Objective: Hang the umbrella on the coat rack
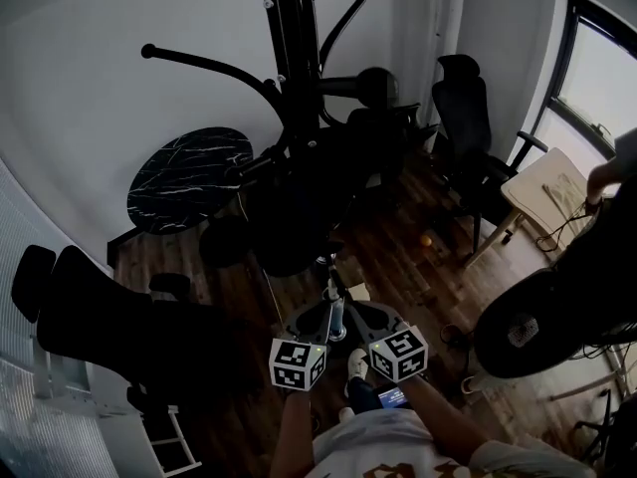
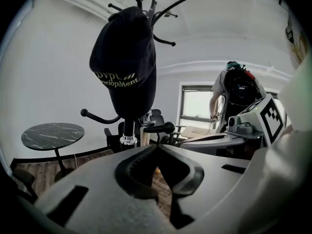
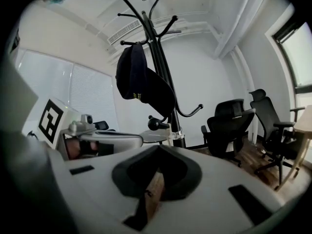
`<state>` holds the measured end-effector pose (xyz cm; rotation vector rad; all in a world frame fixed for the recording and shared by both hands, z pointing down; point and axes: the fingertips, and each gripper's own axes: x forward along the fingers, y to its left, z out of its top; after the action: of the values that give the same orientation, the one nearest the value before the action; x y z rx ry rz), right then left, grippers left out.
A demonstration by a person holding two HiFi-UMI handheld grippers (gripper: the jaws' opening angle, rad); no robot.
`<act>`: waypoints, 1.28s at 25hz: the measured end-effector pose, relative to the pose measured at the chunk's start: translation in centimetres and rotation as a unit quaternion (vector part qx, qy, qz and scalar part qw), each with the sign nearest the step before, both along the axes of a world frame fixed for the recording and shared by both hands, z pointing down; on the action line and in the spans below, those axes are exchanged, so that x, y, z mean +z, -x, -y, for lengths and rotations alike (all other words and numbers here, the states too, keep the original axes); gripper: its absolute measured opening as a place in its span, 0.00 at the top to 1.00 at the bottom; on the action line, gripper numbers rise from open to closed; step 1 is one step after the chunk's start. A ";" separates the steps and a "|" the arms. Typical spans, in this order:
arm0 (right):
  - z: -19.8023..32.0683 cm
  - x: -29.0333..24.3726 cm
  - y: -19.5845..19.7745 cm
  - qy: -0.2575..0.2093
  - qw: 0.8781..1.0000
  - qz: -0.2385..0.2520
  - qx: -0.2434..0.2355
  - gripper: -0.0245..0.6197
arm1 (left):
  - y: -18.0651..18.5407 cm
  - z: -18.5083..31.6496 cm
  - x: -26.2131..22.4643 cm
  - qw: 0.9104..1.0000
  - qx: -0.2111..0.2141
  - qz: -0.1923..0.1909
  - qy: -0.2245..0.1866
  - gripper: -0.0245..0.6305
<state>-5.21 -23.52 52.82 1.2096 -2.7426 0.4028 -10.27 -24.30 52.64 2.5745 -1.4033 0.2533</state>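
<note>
Tongs on both sides are narrowed right down. The left tongs (image 2: 156, 147) have their jaws pressed tip to tip with nothing between them, and the right tongs (image 3: 158, 147) are the same. In the head view the left tongs (image 1: 311, 319) and the right tongs (image 1: 366, 317) sit side by side, close together, over the wooden floor (image 1: 398, 257).

The coat rack (image 1: 289, 58) stands straight ahead of both pairs, past their tips. A dark cap (image 2: 126, 67) hangs on it, above and just left of the left tongs' tips. A round black marble bench (image 2: 52, 134) lies ahead and to the left of the left tongs. Black office chairs (image 3: 229, 130) stand to the right of the right tongs.

I cannot pick out the umbrella among the dark shapes round the rack's foot.
</note>
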 end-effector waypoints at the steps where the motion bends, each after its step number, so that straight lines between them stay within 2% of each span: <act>1: -0.5 -0.1 -0.1 -0.004 1.000 -0.005 -0.003 0.94 | 0.0 -0.6 -0.1 1.000 -0.005 -0.008 0.000 0.93; 6: -2.6 -0.8 -1.0 -0.010 1.000 -0.013 -0.005 0.94 | -0.3 -2.7 0.2 0.999 -0.018 -0.026 0.014 0.93; 14: -5.5 -2.2 -2.3 -0.019 1.000 0.000 -0.015 0.94 | -0.2 -5.5 -2.9 0.996 -0.068 -0.020 -0.044 0.93; 18: -6.7 -2.9 -2.9 -0.028 0.999 -0.001 -0.031 0.95 | 0.2 -6.8 -3.8 0.993 -0.102 -0.024 -0.054 0.93; 23: -8.5 -4.4 -4.9 -0.049 0.998 -0.004 -0.050 0.95 | -1.5 -8.9 -4.5 0.990 -0.120 -0.057 -0.051 0.93; 27: -10.5 -4.9 -6.4 -0.069 0.995 -0.010 -0.067 0.95 | -2.9 -10.9 -4.3 0.988 -0.135 -0.062 -0.047 0.93; 32: -12.4 -5.1 -7.7 -0.076 0.994 0.002 -0.080 0.95 | -4.1 -13.1 -4.8 0.983 -0.155 -0.071 -0.064 0.93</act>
<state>2.53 -11.13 47.76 1.0094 -2.8918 0.1826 -6.15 -11.18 47.85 2.3643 -1.7855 -0.0680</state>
